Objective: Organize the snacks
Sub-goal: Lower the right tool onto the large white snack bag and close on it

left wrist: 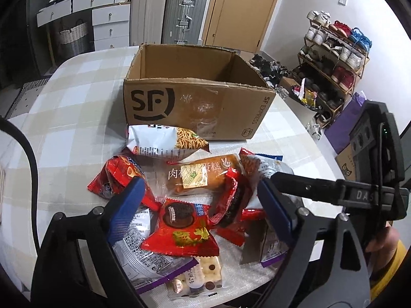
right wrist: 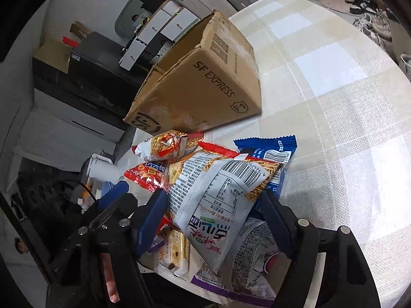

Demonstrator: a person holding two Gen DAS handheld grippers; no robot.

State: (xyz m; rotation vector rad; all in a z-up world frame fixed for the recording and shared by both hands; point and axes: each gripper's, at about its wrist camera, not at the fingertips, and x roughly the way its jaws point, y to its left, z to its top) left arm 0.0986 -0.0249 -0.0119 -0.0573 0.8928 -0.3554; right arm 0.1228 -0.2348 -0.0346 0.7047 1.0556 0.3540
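An open, empty SF Express cardboard box (left wrist: 195, 95) stands on the checked table, also in the right wrist view (right wrist: 203, 82). A pile of snack packets lies in front of it. My left gripper (left wrist: 200, 205) is open above a red cookie packet (left wrist: 182, 228) and a meat-floss cake packet (left wrist: 200, 172). My right gripper (right wrist: 213, 218) is open with its fingers on either side of a white noodle-snack bag (right wrist: 218, 205); whether the pads touch it is unclear. The right gripper's finger (left wrist: 308, 184) reaches in from the right in the left wrist view.
A second noodle-snack bag (left wrist: 167, 141) leans by the box. A blue packet (right wrist: 272, 151), purple-edged bags (left wrist: 143, 264) and a cracker packet (left wrist: 200, 277) lie in the pile. A shoe rack (left wrist: 334, 59), suitcases (left wrist: 167, 12) and drawers (left wrist: 110, 20) stand beyond the table.
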